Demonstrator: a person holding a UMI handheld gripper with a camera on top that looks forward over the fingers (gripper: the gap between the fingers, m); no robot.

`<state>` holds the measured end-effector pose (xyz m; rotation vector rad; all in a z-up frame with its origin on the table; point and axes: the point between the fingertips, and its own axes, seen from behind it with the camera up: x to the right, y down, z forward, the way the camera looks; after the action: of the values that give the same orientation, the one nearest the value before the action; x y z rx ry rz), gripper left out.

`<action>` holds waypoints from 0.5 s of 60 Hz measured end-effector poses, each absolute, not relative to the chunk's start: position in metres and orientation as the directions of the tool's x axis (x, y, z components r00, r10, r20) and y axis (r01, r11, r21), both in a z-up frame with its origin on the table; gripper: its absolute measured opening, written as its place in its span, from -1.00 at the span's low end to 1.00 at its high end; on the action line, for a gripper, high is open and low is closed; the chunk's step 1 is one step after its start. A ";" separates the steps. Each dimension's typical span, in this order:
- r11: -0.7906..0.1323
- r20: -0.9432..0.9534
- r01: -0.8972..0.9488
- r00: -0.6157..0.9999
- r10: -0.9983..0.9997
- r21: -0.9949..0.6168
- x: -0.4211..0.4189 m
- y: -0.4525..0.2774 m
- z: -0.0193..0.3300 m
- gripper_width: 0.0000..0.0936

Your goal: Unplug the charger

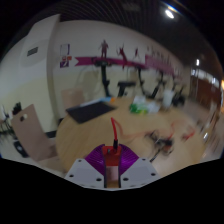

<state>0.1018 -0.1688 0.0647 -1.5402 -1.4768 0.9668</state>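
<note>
At the bottom centre of the frame the hand-held gripper [111, 168] is seen closed on a small orange-red charger [112, 157], both purple pads [101, 160] pressed against it; a thin red cable [117, 132] rises from it toward the middle of the round desk [85, 140]; the pull-out step is judged to be in hand or just done; a steady straight withdrawal is called for next; the socket cannot be made out, and the clutter at right is too small to identify.
</note>
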 end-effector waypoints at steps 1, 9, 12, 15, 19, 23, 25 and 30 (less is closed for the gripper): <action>0.017 0.038 0.371 0.051 0.998 -0.928 0.094 -0.156 0.079 -0.68; 0.045 0.059 0.258 0.045 0.997 -0.965 0.084 -0.132 0.184 -0.69; 0.065 0.083 0.246 0.064 0.994 -0.967 0.072 -0.096 0.207 -0.69; 0.068 0.098 0.269 0.099 0.990 -0.961 0.075 -0.077 0.215 -0.69; 0.052 0.101 0.317 0.137 0.985 -0.947 0.076 -0.032 0.204 -0.69; 0.060 0.135 0.398 0.165 0.977 -0.916 0.083 0.008 0.177 -0.69; 0.055 0.145 0.437 0.175 0.974 -0.898 0.086 0.022 0.159 -0.69; 0.054 0.169 0.548 0.161 0.972 -0.835 0.096 0.046 0.109 -0.65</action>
<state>0.0960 0.0460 0.1087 -1.6040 -1.4944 0.6412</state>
